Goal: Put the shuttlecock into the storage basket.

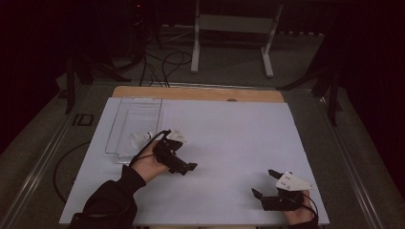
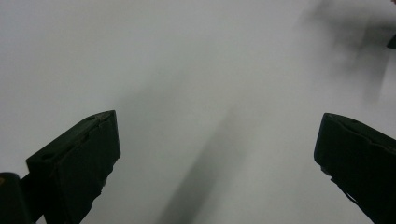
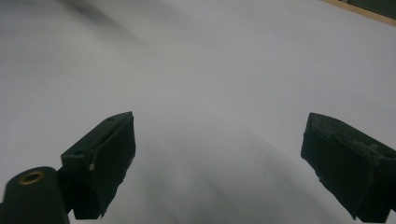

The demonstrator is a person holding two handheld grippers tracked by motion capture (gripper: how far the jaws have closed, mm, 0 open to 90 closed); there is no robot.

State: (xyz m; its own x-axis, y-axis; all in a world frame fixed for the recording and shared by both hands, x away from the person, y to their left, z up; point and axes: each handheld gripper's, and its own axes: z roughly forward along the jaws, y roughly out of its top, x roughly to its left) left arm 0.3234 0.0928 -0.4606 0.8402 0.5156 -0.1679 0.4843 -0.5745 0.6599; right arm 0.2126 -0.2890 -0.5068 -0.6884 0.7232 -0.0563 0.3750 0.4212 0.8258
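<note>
Both grippers empty, fingers spread wide, nothing between them in either gripper view, just bare white worktop [image 1: 229,138]. Left gripper [image 1: 188,168] low over the worktop at near-left, just right of the clear tray [image 1: 136,112], pointing right and toward the near edge, away from the tray. Right gripper [image 1: 265,182] near the near-right corner, well apart from everything.

Nearest thing to work on: a small whitish object [image 1: 138,139] in the near end of the clear tray, just beside the left hand [image 1: 148,162]; too blurred to tell what exactly.

Likely step: going for that object with the left gripper. To do well:
- Turn left gripper back toward the tray first; aimed wrong way now.
- Come in from above, over the tray wall, not through it; clear plastic is hard to judge.
- Keep fingers wide until straddling the object, then close slowly; looks light, may skid or tip.
- Keep trailing cable off the tray rim.
- Leave right gripper parked clear, or use it to steady the tray if it slides.
</note>
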